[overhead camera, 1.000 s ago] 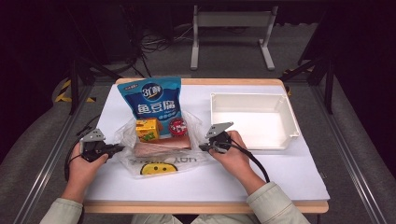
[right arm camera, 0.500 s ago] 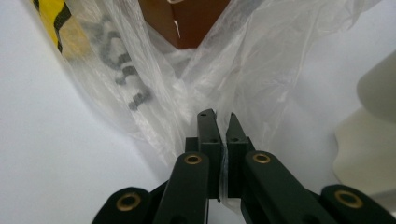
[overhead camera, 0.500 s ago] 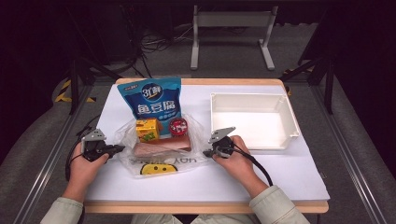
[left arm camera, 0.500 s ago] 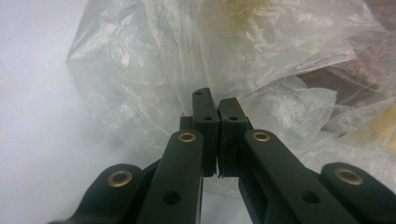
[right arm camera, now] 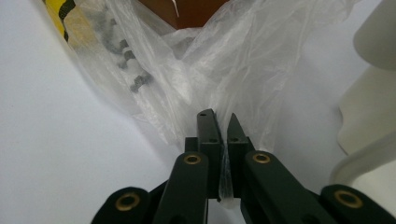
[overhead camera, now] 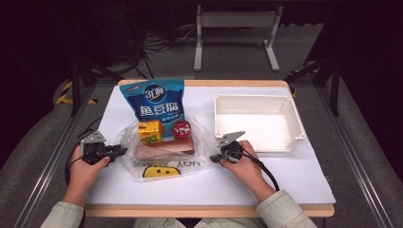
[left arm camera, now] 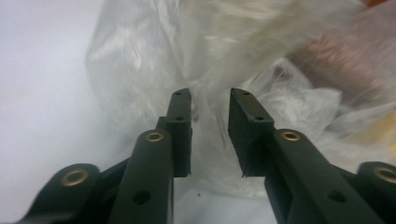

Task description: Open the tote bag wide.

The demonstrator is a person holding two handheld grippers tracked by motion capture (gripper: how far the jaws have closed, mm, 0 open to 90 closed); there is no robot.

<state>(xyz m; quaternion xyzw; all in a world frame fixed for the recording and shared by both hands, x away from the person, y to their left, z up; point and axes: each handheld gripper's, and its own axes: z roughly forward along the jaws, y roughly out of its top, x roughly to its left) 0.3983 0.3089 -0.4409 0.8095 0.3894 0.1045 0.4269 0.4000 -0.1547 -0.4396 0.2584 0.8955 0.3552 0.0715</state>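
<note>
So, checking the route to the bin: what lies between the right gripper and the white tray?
Nothing: in the high view bare white table separates the right gripper, shut on the plastic bag, from the white tray.

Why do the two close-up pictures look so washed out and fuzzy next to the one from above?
High view: evenly lit white table, dark surroundings, all fairly sharp. Left gripper view: the plastic bag sits so near the lens that it blurs and blows out to white, while the left gripper stays crisp. Right gripper view: the bag's wrinkles glare, and the white tray at the edge is soft.
</note>
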